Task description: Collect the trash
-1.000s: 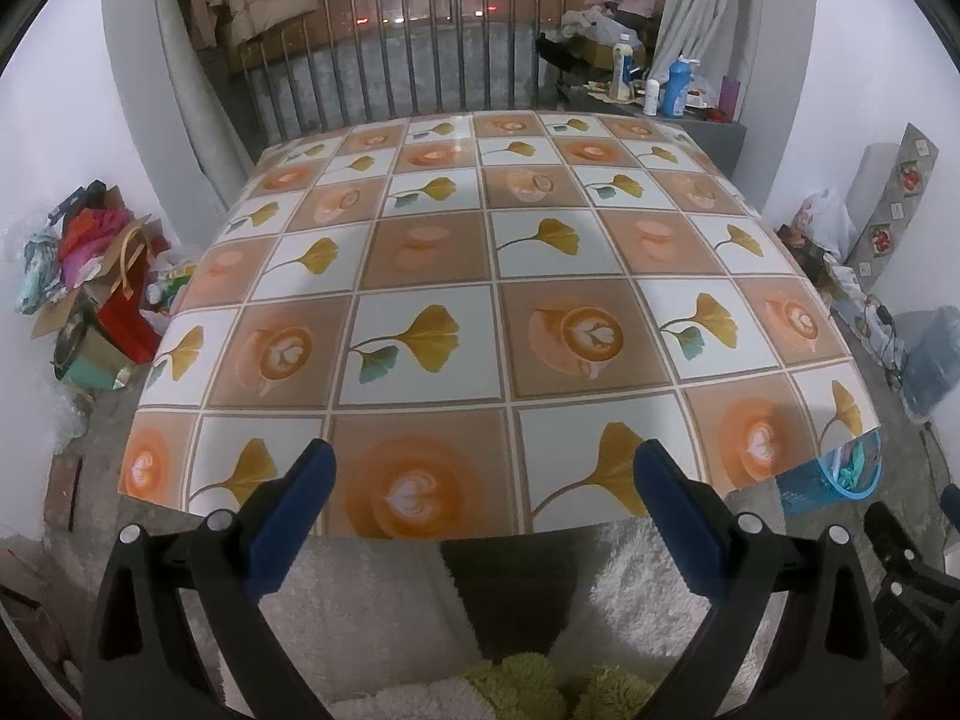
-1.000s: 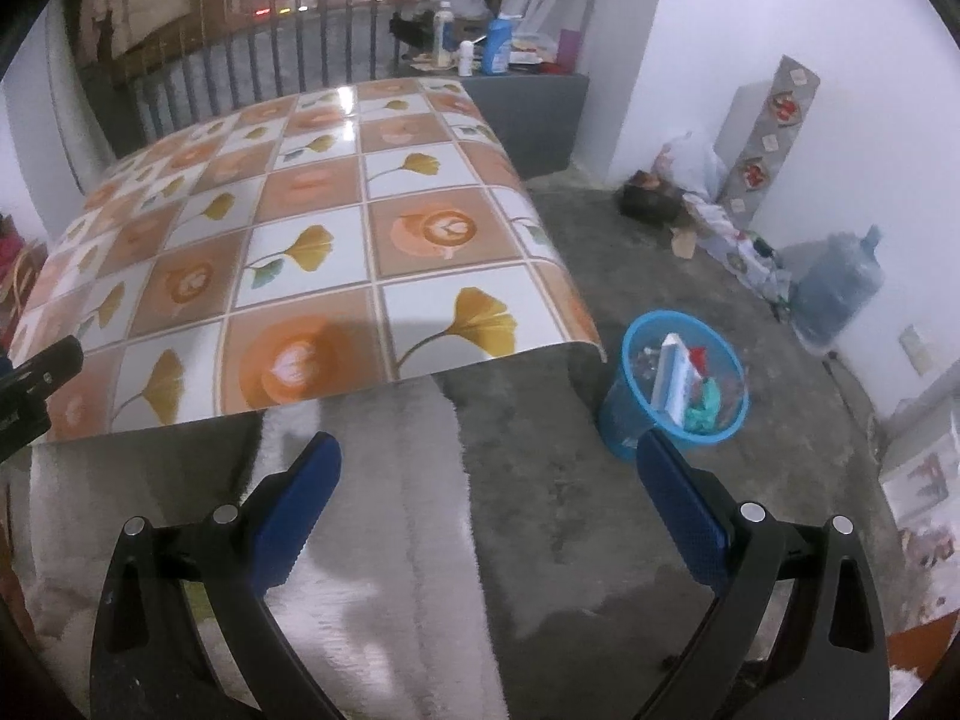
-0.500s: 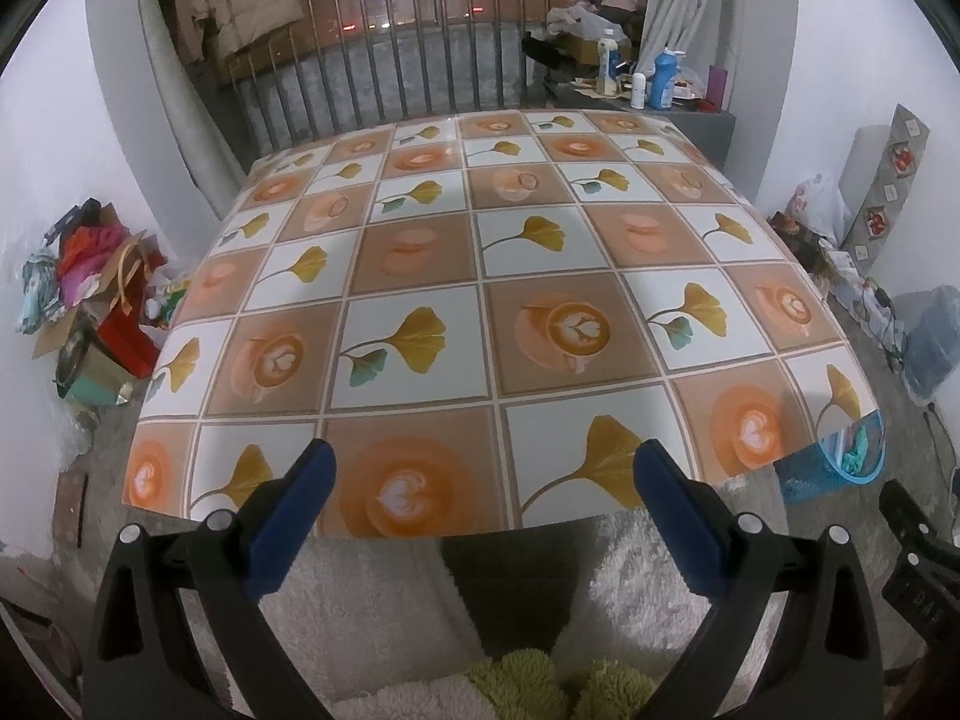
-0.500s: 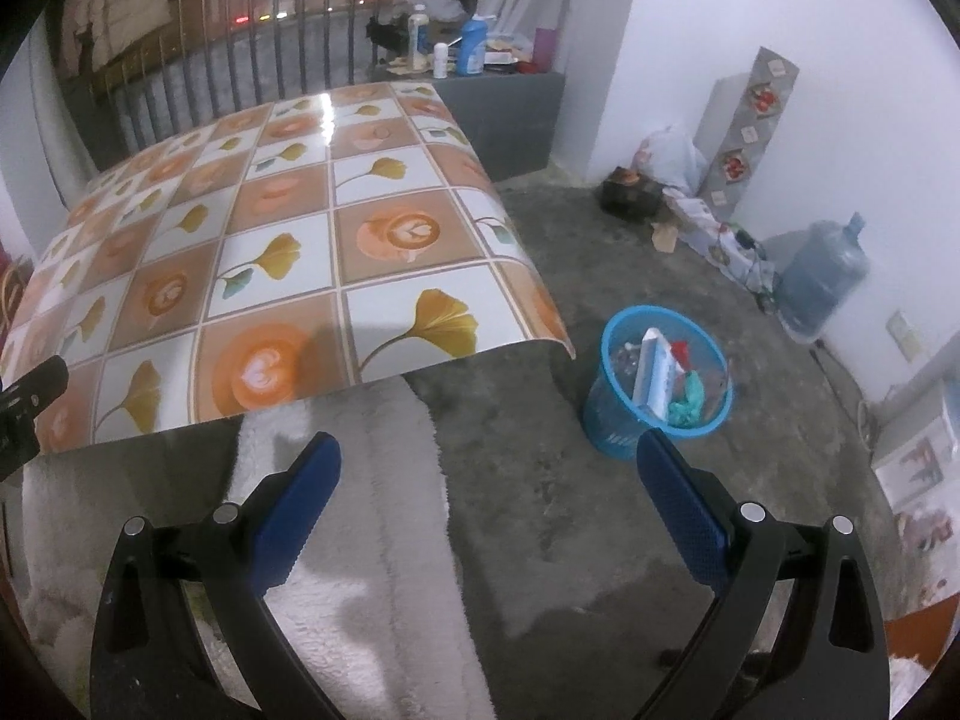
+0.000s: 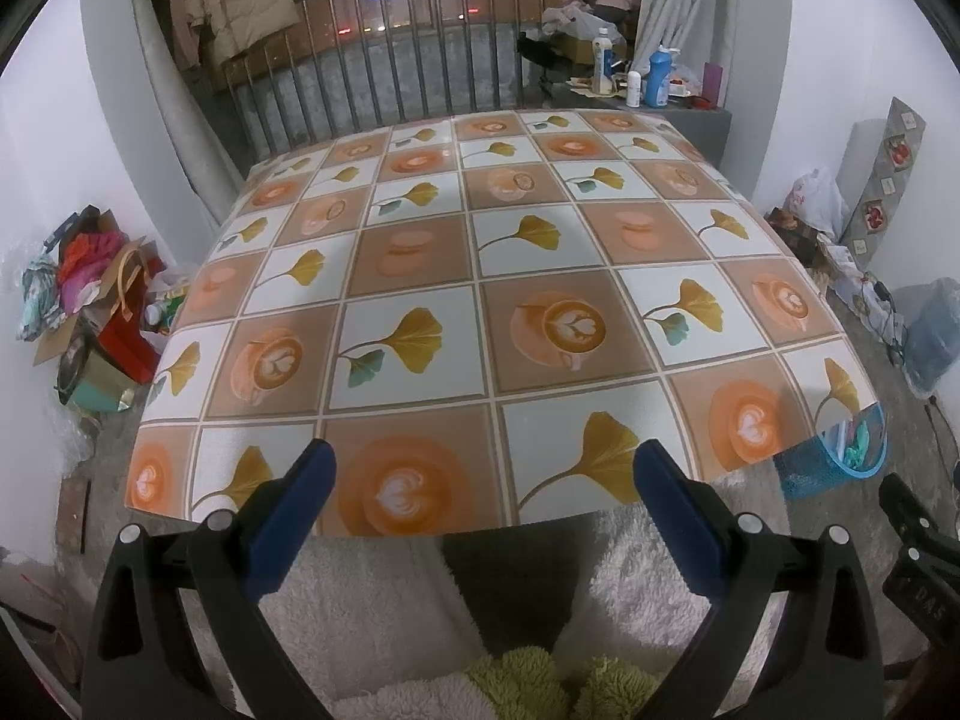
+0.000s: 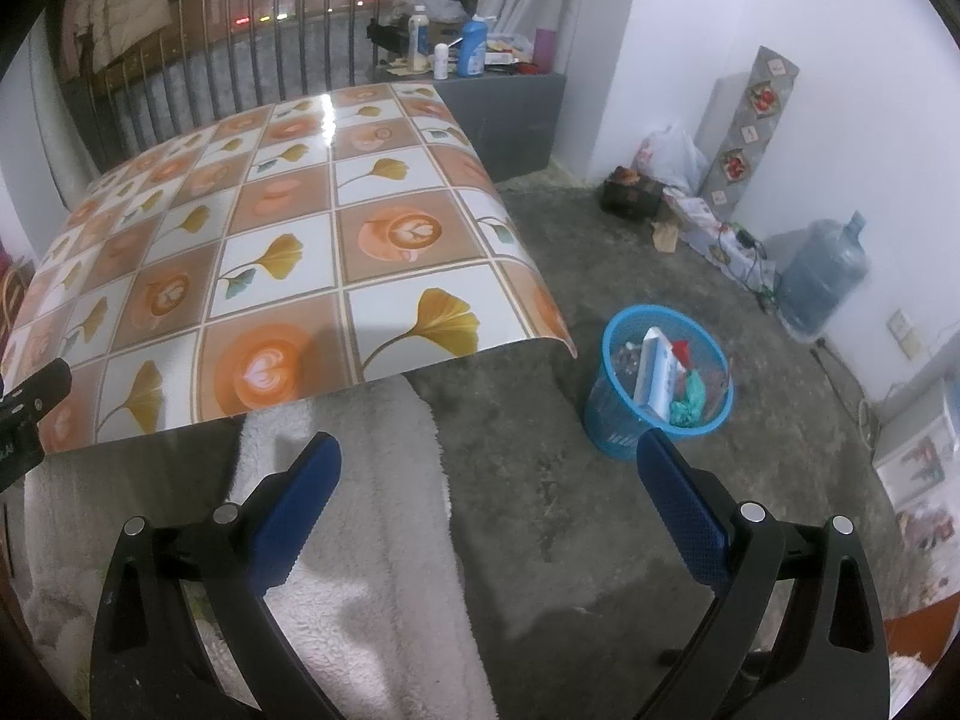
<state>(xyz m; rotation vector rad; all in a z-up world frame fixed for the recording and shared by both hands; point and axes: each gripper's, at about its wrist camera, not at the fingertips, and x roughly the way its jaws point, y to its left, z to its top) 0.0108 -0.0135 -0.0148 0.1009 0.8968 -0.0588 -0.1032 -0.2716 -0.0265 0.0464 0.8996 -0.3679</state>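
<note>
**Trash basket on the floor, both grippers empty**

Blue mesh trash basket (image 6: 660, 387) standing on the grey concrete floor (image 6: 540, 510), just beside the near right corner of the table (image 6: 288, 276). Filled with a white flat carton, something red and a crumpled green wrapper. Seen from the left wrist camera only as a blue sliver (image 5: 840, 462) peeking out past the table's corner.

Right gripper (image 6: 489, 480) hanging above the floor and a white fluffy garment (image 6: 372, 540), jaws spread wide, nothing between them. Left gripper (image 5: 483, 486) facing the table's near edge, jaws likewise spread wide and holding nothing.

Table covered with a glossy cloth of orange latte-cup squares and yellow ginkgo leaves. Behind it a metal railing (image 5: 420, 60) and a grey ledge carrying bottles (image 6: 471, 48). Along the right wall a large water jug (image 6: 825, 276), a plastic bag (image 6: 669, 156) and a leaning patterned panel (image 6: 750, 132). To the left of the table, a heap of boxes and bags (image 5: 90, 312).
</note>
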